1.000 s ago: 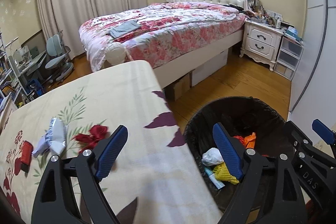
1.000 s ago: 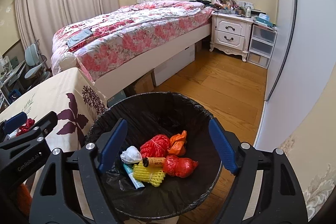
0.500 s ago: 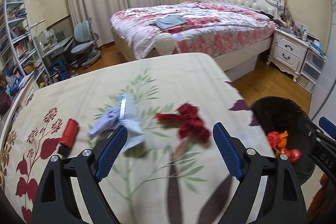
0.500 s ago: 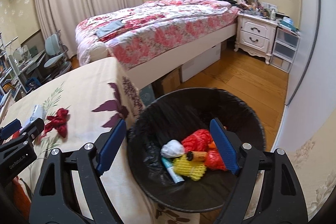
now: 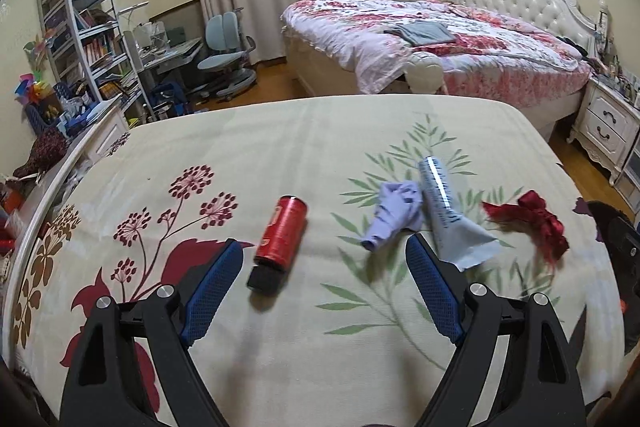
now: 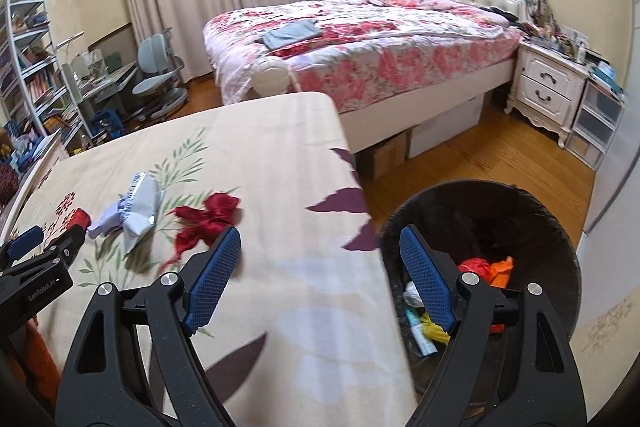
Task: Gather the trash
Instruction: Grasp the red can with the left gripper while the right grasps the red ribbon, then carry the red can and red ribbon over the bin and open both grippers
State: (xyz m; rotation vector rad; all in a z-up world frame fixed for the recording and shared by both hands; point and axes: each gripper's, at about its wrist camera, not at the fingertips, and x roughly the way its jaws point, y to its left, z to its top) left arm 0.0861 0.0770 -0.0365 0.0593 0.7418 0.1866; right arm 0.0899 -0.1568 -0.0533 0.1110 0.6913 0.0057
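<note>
On the floral bedspread (image 5: 304, 147) lie a red can-like tube with a black cap (image 5: 280, 237), a crumpled lilac tissue (image 5: 394, 217), a silver-blue wrapper (image 5: 448, 215) and a dark red ribbon scrap (image 5: 536, 221). My left gripper (image 5: 324, 287) is open and empty, just short of the red tube and tissue. My right gripper (image 6: 316, 277) is open and empty, over the bed edge beside the black-lined trash bin (image 6: 552, 227), which holds several colourful scraps. The ribbon (image 6: 208, 217), wrapper (image 6: 140, 203) and tissue (image 6: 106, 219) also show in the right wrist view.
A second bed with a pink floral cover (image 5: 460, 51) stands beyond. A white nightstand (image 6: 548, 91) and drawers are at right, a desk chair (image 5: 224, 59) and bookshelf (image 5: 80, 27) at left. Wooden floor (image 6: 500, 155) lies between bed and bin.
My left gripper has swung left from the bin to over the trash on the bedspread. My right gripper has also turned left, so the bin now sits at its right.
</note>
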